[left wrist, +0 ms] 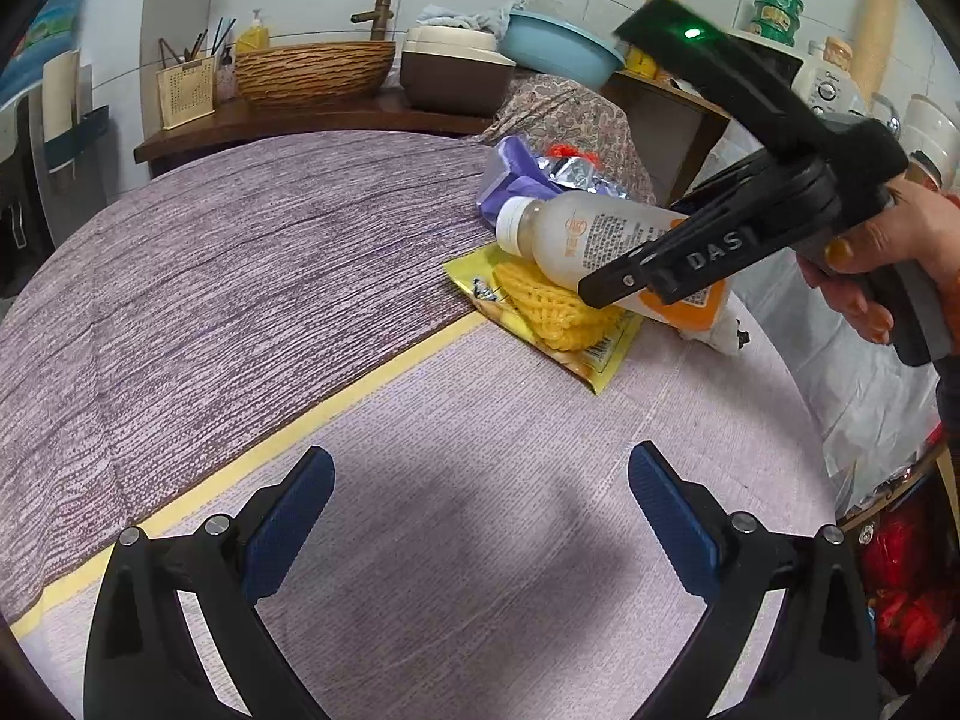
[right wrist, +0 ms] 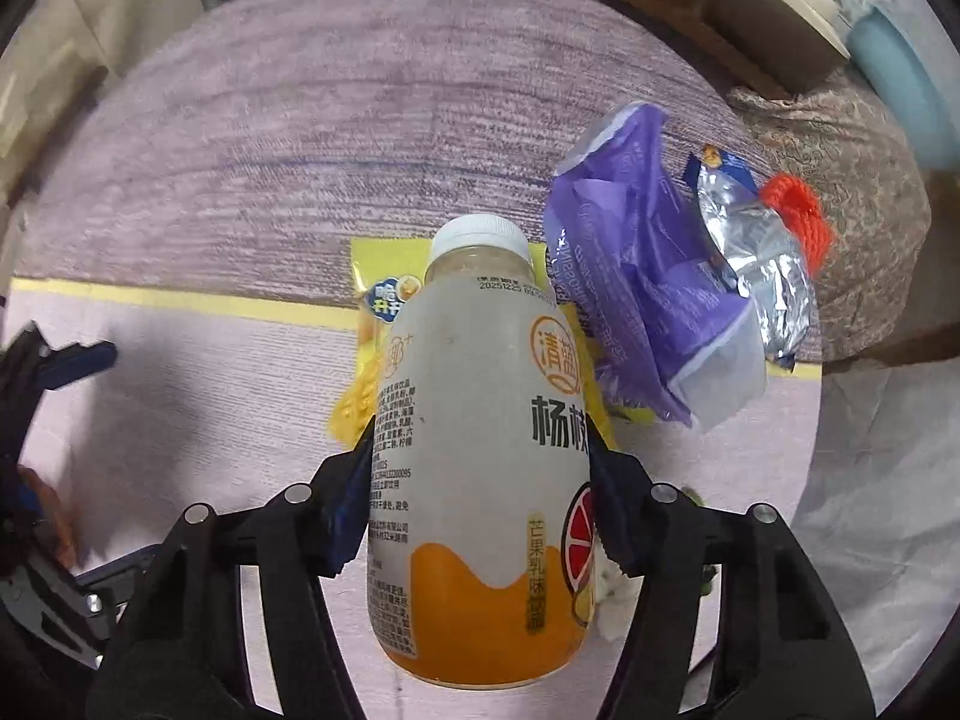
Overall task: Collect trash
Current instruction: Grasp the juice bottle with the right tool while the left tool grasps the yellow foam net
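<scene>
Left gripper (left wrist: 480, 498), black arms, ribbed blue pads, silver screws at five and seven o'clock; right gripper (right wrist: 480, 480), black, white "DAS" lettering, green light.

I see both wrist views evenly and fairly brightly lit, with soft indoor light and no harsh hotspots. On my left view a broad, soft-edged shadow (left wrist: 480, 546) lies on the tablecloth (left wrist: 240, 276) between the fingers, so the light seems to come from above and behind. The fisheye bends the table's edge strongly and leaves black corners in both pictures. A green indicator light (left wrist: 692, 33) glows sharply. In my right view the bottle (right wrist: 480, 420) fills the centre, its print crisp; the foil wrapper (right wrist: 756, 252) gives mild glare. The rim areas look smeared and soft.
</scene>
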A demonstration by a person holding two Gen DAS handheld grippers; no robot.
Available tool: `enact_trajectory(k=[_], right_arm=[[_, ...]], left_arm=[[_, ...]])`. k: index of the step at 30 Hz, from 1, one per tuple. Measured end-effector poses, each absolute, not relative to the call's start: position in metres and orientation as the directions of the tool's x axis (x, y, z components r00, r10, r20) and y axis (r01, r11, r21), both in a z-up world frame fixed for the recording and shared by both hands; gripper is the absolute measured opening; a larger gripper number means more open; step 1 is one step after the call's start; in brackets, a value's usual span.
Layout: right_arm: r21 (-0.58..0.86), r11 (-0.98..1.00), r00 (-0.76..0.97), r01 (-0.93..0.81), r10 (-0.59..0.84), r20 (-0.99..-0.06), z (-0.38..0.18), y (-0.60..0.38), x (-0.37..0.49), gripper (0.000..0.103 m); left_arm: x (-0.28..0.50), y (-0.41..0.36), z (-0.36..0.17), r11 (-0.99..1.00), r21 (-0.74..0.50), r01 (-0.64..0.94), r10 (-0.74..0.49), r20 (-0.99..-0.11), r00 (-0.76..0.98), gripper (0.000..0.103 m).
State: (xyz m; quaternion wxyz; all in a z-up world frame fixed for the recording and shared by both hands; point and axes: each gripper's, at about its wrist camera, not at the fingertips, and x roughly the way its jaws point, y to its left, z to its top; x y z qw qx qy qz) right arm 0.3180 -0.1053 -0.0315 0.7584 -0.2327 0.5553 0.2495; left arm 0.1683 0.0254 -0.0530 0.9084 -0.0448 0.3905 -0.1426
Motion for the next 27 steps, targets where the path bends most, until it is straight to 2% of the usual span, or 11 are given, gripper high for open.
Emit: enact_trajectory(k=[5, 9, 10, 18, 20, 22, 23, 27], right_arm=[[-0.004, 0.806, 0.335, -0.591, 0.242, -0.91, -0.008, -0.141, 0.293, 0.062], [0.027, 0.846, 0.409, -0.533, 0.286, -0.866, -0.002, -0.178, 0.276, 0.062], [0.028, 0.852, 0.43, -0.522, 0.292, -0.854, -0.001, -0.184, 0.27, 0.062], [0.081, 0.906, 0.521, -0.416, 0.31, -0.795, -0.015, -0.236, 0.236, 0.062], [0.091, 0.917, 0.542, -0.389, 0.307, -0.782, -0.017, -0.248, 0.228, 0.062], [0.106, 0.926, 0.561, -0.363, 0.308, -0.768, -0.018, -0.258, 0.222, 0.062], [0.114, 0.929, 0.571, -0.351, 0.309, -0.761, -0.02, -0.263, 0.217, 0.062], [0.134, 0.944, 0.614, -0.3, 0.299, -0.73, -0.027, -0.279, 0.2, 0.062]], left_arm=[[0.179, 0.014, -0.044, 0.947, -0.193, 0.258, -0.317, -0.704, 0.636, 0.096], [0.201, -0.004, -0.038, 0.934, -0.214, 0.285, -0.349, -0.712, 0.609, 0.084], [0.205, -0.012, -0.037, 0.933, -0.2, 0.3, -0.348, -0.713, 0.609, 0.081], [0.253, -0.08, -0.047, 0.903, 0.014, 0.43, -0.267, -0.766, 0.585, 0.08], [0.259, -0.088, -0.053, 0.896, 0.05, 0.441, -0.242, -0.776, 0.582, 0.074], [0.266, -0.095, -0.06, 0.893, 0.071, 0.444, -0.221, -0.791, 0.57, 0.062], [0.267, -0.095, -0.062, 0.894, 0.071, 0.443, -0.217, -0.795, 0.566, 0.059], [0.268, -0.087, -0.065, 0.907, 0.064, 0.415, -0.207, -0.791, 0.575, 0.033]])
